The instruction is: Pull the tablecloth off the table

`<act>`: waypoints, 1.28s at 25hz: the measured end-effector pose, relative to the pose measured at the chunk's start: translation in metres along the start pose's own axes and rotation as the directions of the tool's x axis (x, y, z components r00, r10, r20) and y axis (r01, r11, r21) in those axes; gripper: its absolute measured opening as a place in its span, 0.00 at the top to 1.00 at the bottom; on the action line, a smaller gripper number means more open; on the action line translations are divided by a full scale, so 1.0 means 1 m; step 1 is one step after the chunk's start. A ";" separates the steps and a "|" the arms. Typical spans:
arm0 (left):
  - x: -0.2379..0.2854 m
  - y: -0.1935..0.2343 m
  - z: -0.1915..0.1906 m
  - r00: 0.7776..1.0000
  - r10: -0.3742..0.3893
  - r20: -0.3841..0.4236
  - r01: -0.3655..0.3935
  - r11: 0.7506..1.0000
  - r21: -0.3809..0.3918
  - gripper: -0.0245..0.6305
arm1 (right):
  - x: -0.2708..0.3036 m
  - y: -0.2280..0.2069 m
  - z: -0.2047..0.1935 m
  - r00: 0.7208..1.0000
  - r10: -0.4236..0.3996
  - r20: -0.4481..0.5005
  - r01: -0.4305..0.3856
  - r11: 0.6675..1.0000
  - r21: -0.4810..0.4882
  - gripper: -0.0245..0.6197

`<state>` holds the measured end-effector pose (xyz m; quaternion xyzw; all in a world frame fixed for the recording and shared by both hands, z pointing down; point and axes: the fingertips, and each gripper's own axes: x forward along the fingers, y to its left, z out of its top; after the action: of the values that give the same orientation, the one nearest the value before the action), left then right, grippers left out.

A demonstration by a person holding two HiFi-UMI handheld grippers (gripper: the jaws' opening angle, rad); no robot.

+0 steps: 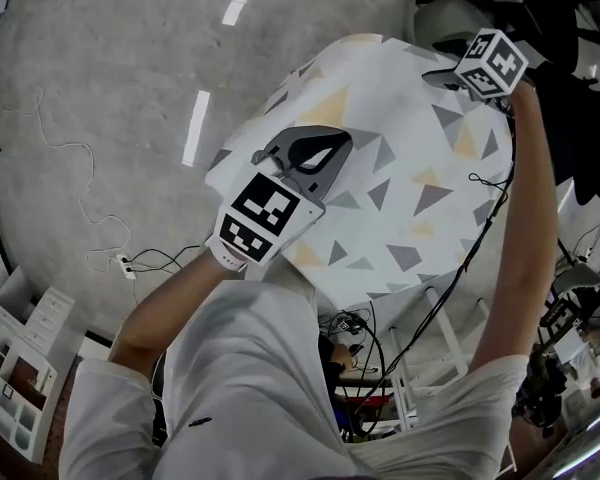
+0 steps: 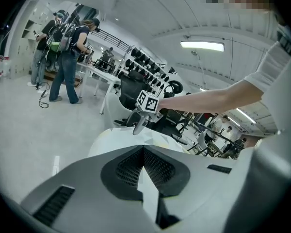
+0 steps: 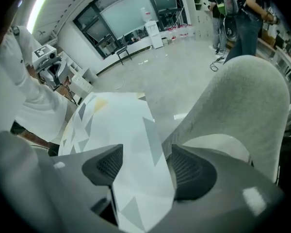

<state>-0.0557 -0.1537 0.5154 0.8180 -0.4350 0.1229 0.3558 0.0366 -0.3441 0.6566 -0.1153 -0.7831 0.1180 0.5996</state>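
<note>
Head view: the tablecloth (image 1: 400, 168) lies spread below you. Your left gripper (image 1: 270, 155) is at its near-left edge and your right gripper (image 1: 445, 76) at the far-right edge.

Left gripper view: your jaws are clamped together, a sliver of cloth pinched between them.

Right gripper view: your jaws stand wide, and the cloth's edge runs lengthwise between them, not pressed. The tabletop underneath is hidden throughout.

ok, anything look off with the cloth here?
Nothing spilled or damaged. The only irregularity is the tablecloth: it isn't lying flat, because the shut left tongs pinch a fold of it at the near-left edge. The right tongs are open at the opposite edge and grip nothing.
</note>
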 end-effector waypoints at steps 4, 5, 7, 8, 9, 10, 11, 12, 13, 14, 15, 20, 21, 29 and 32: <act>-0.006 -0.001 -0.008 1.000 0.009 -0.013 -0.009 1.000 -0.012 0.95 | 0.017 0.005 -0.008 0.996 0.048 -0.075 -0.048 0.999 -0.005 0.48; -0.007 -0.002 -0.009 1.000 0.007 -0.014 -0.008 1.000 -0.014 0.95 | 0.019 0.005 -0.009 0.995 0.048 -0.082 -0.050 0.999 -0.014 0.47; -0.008 -0.006 -0.008 1.000 0.002 -0.011 -0.002 1.000 -0.012 0.95 | 0.015 0.007 -0.009 0.996 0.041 -0.078 -0.044 0.998 -0.040 0.51; -0.010 -0.007 -0.008 1.000 0.000 -0.010 0.000 1.000 -0.011 0.95 | 0.013 0.009 -0.009 0.997 0.032 -0.076 -0.036 0.998 -0.058 0.56; -0.011 -0.007 -0.009 1.000 0.001 -0.010 -0.001 1.000 -0.010 0.95 | 0.011 0.011 -0.008 0.997 0.017 -0.076 -0.023 0.997 -0.078 0.60; -0.012 -0.007 -0.009 1.000 0.002 -0.011 -0.002 1.000 -0.011 0.95 | 0.010 0.013 -0.007 0.997 -0.005 -0.078 -0.003 0.995 -0.100 0.61; -0.013 -0.008 -0.010 1.000 0.002 -0.011 -0.002 1.000 -0.011 0.95 | 0.009 0.014 -0.006 0.996 -0.030 -0.082 0.020 0.993 -0.121 0.62; -0.013 -0.009 -0.009 1.000 0.001 -0.011 -0.001 1.000 -0.009 0.95 | 0.008 0.014 -0.006 0.995 -0.057 -0.085 0.045 0.989 -0.138 0.63; -0.013 -0.010 -0.007 1.000 -0.002 -0.010 0.002 1.000 -0.005 0.95 | 0.007 0.015 -0.006 0.993 -0.084 -0.086 0.071 0.986 -0.153 0.64; -0.014 -0.012 -0.005 1.000 -0.004 -0.007 0.004 1.000 0.001 0.95 | 0.005 0.016 -0.005 0.990 -0.111 -0.083 0.097 0.982 -0.165 0.65; -0.014 -0.014 -0.003 1.000 -0.007 -0.003 0.007 1.000 0.007 0.95 | 0.003 0.018 -0.003 0.988 -0.138 -0.074 0.123 0.977 -0.174 0.67; -0.017 -0.018 0.004 1.000 -0.006 0.011 0.006 0.999 0.037 0.95 | -0.014 0.038 0.008 0.968 -0.249 -0.004 0.242 0.946 -0.215 0.81; -0.018 -0.019 0.006 1.000 -0.006 0.011 0.005 0.999 0.047 0.95 | -0.017 0.043 0.009 0.964 -0.265 0.003 0.259 0.939 -0.228 0.84; -0.021 -0.037 0.021 1.000 -0.024 0.015 0.021 0.982 0.186 0.91 | -0.054 0.083 0.020 0.934 -0.331 0.132 0.354 0.902 -0.248 0.93; -0.023 -0.041 0.033 0.999 -0.019 0.025 0.013 0.977 0.215 0.80 | -0.069 0.106 0.024 0.923 -0.340 0.179 0.379 0.885 -0.270 0.93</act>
<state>-0.0399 -0.1471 0.4607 0.8566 -0.4174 0.1551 0.2606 0.0354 -0.2672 0.5538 -0.0499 -0.8358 -0.1085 0.5359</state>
